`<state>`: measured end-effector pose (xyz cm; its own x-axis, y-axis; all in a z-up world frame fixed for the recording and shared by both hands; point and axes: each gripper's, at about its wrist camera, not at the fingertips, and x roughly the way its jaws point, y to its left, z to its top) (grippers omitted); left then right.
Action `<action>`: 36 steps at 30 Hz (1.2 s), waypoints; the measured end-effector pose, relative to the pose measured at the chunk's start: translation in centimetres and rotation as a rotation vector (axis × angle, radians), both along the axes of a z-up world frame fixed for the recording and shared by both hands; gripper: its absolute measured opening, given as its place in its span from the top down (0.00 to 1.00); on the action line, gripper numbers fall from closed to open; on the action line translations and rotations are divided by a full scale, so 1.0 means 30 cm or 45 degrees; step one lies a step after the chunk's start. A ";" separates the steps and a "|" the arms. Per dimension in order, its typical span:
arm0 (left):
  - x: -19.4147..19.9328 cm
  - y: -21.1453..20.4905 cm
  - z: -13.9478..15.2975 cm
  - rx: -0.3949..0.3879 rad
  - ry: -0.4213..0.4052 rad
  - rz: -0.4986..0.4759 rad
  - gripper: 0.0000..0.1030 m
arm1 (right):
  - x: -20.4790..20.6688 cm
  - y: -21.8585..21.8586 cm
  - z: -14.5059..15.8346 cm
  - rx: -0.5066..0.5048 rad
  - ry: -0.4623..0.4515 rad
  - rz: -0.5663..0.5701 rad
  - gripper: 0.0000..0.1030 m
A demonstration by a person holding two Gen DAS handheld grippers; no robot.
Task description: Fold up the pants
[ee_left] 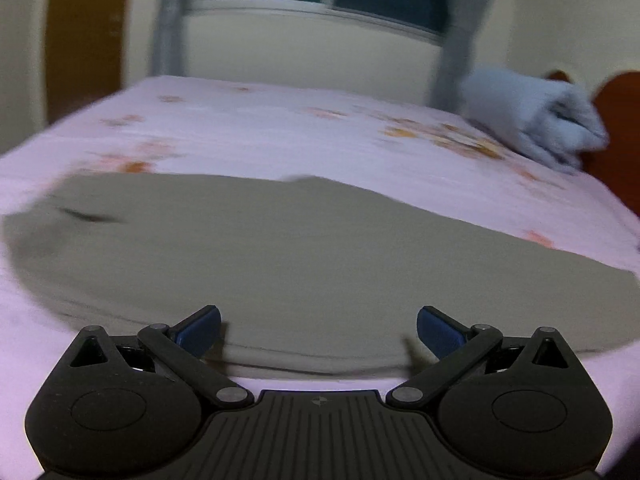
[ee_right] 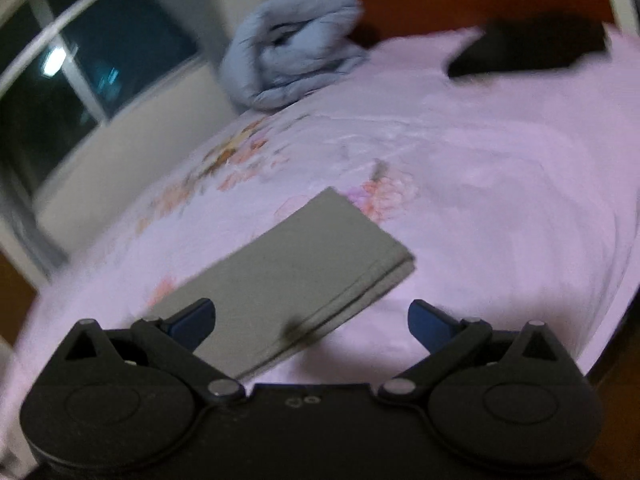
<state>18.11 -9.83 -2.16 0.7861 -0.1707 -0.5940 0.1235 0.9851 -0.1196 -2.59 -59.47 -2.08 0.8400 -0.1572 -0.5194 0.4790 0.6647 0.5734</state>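
left wrist view
pants: grey-green pants (ee_left: pixel 312 256) lie flat across the pink bed sheet (ee_left: pixel 280 128), filling my lower field from 9 to 3 o'clock; near edge sits just ahead of my fingertips.
left hand-held gripper: left hand-held gripper (ee_left: pixel 319 330) has its blue pads (ee_left: pixel 200 328) spread wide, nothing between them, hovering over the near hem.
risk: frame is motion-blurred, so I judge I'm moving fast. If I close now I could pinch only the top layer, or grab sheet along with cloth, and drag the stack out of line.
clutter: blue bundled blanket (ee_left: pixel 532 116) at 2 o'clock, well apart from the pants; not in the way unless I sweep wide.

right wrist view
pants: same pants (ee_right: pixel 296 276) read as a folded rectangle, layered edge showing on its right side, far corner pointing to 12 o'clock.
right hand-held gripper: right hand-held gripper (ee_right: pixel 312 322) is also spread apart and empty; left pad over the cloth, right pad over bare sheet.
risk: I straddle the layered edge. A shallow bite may catch some layers only, and the fold peels open when lifted. Uneven grabs between my two hands would skew the next fold.
clutter: dark flat item (ee_right: pixel 528 48) at 1 o'clock, far off; can't tell what it is.
done?: looks mostly folded; can't tell if another fold is needed.
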 end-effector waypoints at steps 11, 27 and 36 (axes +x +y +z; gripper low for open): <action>-0.107 -0.600 -0.045 0.024 -0.015 -0.183 0.00 | -0.029 -0.101 -0.097 0.261 -0.115 -0.010 0.26; -0.080 -0.697 -0.130 0.183 0.032 -0.116 0.00 | -0.010 -0.172 -0.159 0.395 -0.191 -0.044 0.44; -0.058 -0.716 -0.135 0.206 0.044 -0.116 0.00 | 0.044 -0.176 -0.207 0.542 -0.212 -0.040 0.57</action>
